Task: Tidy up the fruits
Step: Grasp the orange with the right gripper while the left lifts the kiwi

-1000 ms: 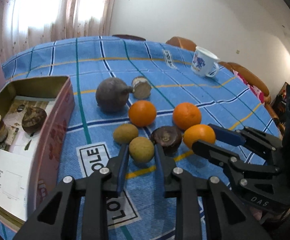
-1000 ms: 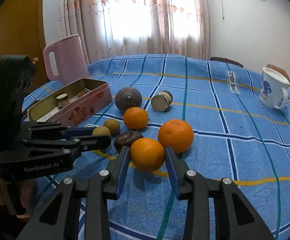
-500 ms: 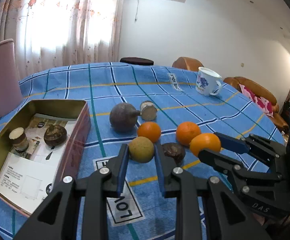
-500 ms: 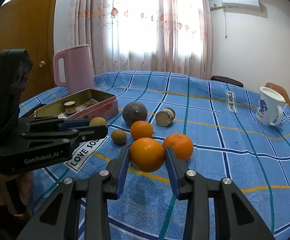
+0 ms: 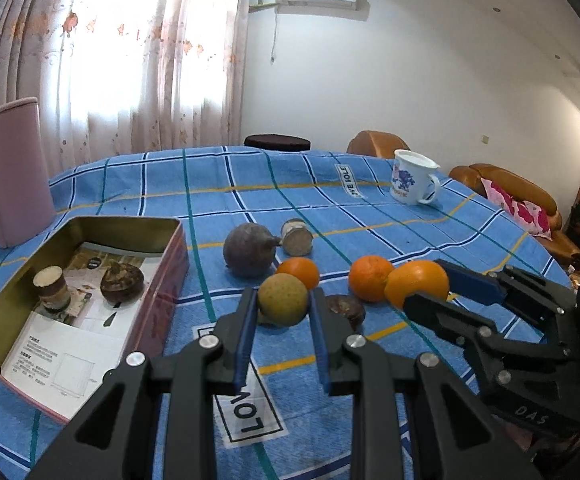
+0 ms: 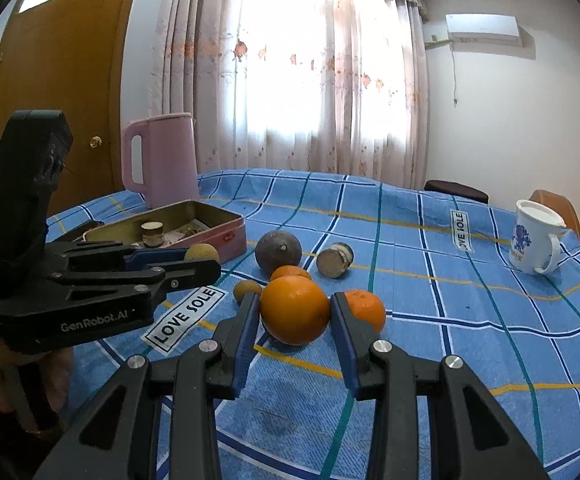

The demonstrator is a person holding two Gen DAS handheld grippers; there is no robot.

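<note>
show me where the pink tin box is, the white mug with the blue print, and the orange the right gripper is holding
pink tin box (image 5: 170,280), left wrist view, on its pink side wall.
white mug (image 6: 529,240), right wrist view, on its printed side.
orange (image 6: 294,309), right wrist view, on the middle of its peel.

Three oranges (image 5: 294,272), two brown fruits (image 5: 283,299), one mug (image 5: 411,182)

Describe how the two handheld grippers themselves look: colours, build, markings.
Both are matte black plastic linkages with silver pivot screws and blue finger pads. The left gripper reads "GenRobot.AI" in white along its side; the right gripper shows white letters "DAS". No cables or sleeves visible.
</note>
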